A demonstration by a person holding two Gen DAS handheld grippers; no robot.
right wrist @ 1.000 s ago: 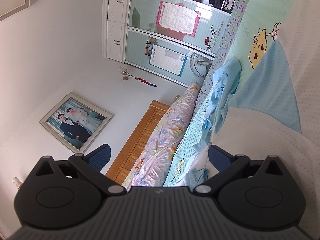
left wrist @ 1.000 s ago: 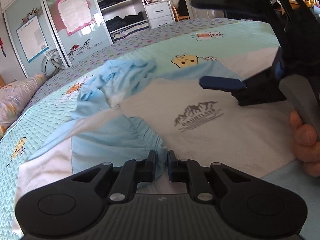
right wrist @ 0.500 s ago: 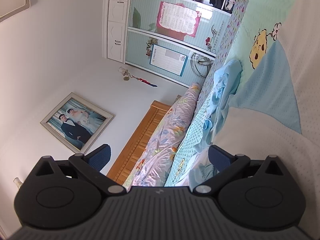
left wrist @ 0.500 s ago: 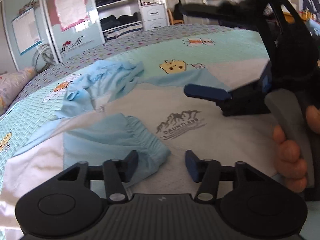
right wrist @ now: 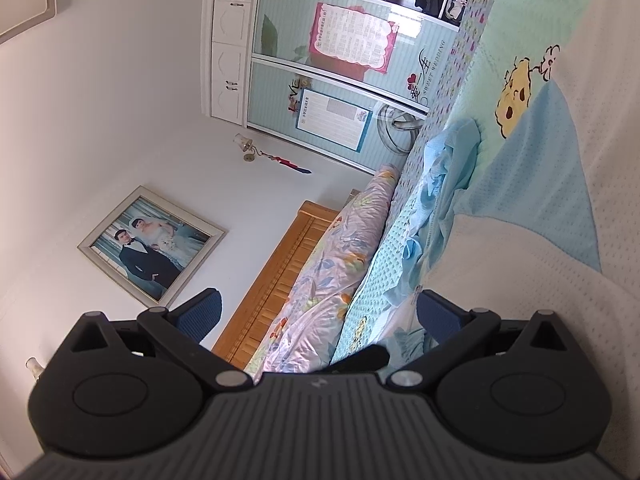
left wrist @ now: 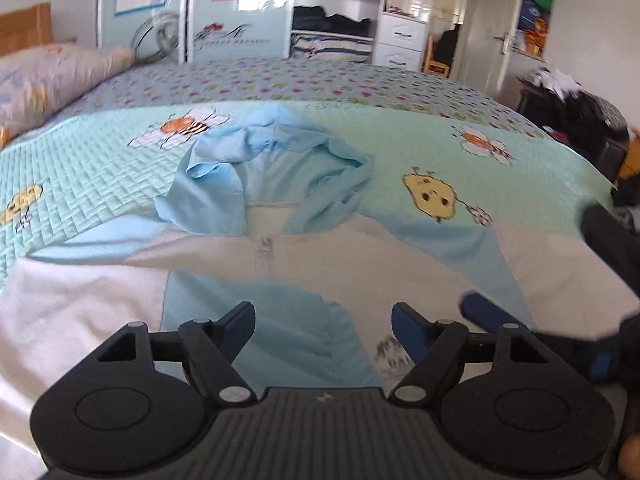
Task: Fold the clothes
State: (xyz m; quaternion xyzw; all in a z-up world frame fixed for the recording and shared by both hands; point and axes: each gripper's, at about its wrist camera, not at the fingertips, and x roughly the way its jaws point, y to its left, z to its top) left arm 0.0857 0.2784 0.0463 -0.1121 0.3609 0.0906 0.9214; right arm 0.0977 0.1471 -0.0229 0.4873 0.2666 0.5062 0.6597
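From the left wrist, the left gripper [left wrist: 323,322] hangs over a white-and-blue hooded jacket [left wrist: 360,264] spread front-up on the quilted bed cover [left wrist: 92,176], hood [left wrist: 276,160] bunched at the far end. Its jaws have just been opening and now stand wide with nothing pinched; the blue sleeve [left wrist: 260,328] it was on lies folded across the chest beneath them. So one sleeve fold looks done and let go. The right gripper [left wrist: 532,280] shows at the right edge, blurred, low over the jacket's other side. From the right wrist, the right gripper [right wrist: 318,310] is rolled on its side, jaws spread and holding nothing, one finger [right wrist: 438,312] close against the white fabric [right wrist: 520,280], the pillow [right wrist: 340,256] and headboard [right wrist: 276,288] beyond. Next, I'd guess, the right needs to close on the far sleeve or side edge and bring it across, keeping the laid sleeve from dragging.
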